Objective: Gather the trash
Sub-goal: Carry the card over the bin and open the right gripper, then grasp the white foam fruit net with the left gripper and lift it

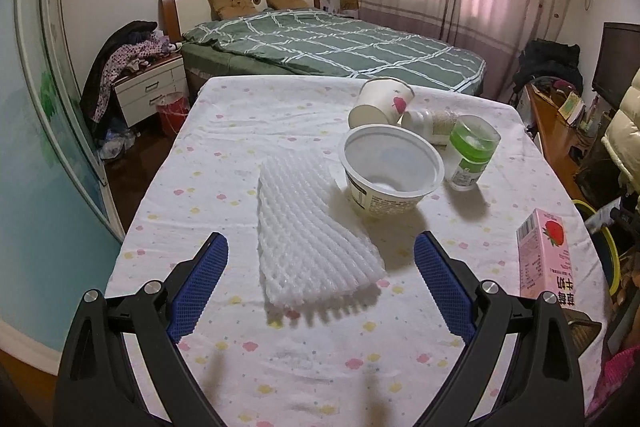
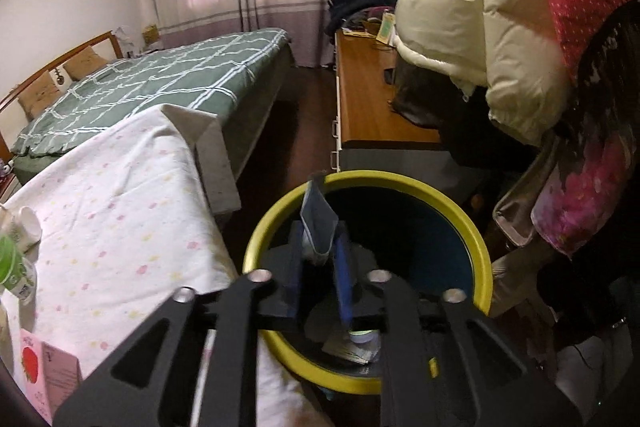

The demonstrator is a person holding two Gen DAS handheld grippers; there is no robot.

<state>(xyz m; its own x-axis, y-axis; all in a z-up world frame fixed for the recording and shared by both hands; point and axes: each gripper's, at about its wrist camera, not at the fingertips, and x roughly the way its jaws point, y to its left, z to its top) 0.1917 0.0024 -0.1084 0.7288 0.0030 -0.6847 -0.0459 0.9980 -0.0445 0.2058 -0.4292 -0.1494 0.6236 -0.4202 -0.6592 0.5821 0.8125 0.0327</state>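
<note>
In the left wrist view, my left gripper (image 1: 320,251) is open, its blue pads on either side of a white foam fruit net (image 1: 308,231) lying on the cloth-covered table (image 1: 224,131). Beyond it stand a white plastic tub (image 1: 390,171), a tipped paper cup (image 1: 380,103), a small white bottle (image 1: 424,123), a green-lidded jar (image 1: 472,151) and a pink strawberry milk carton (image 1: 544,255). In the right wrist view, my right gripper (image 2: 320,247) is shut on a blue-grey wrapper (image 2: 318,223) above the yellow-rimmed bin (image 2: 476,247).
The bin stands on the floor beside the table's right edge. A green bed (image 1: 332,47) lies behind the table. A wooden desk (image 2: 368,99) and hanging padded jackets (image 2: 460,15) are at the right. A red bucket (image 1: 172,111) and nightstand (image 1: 152,87) stand at far left.
</note>
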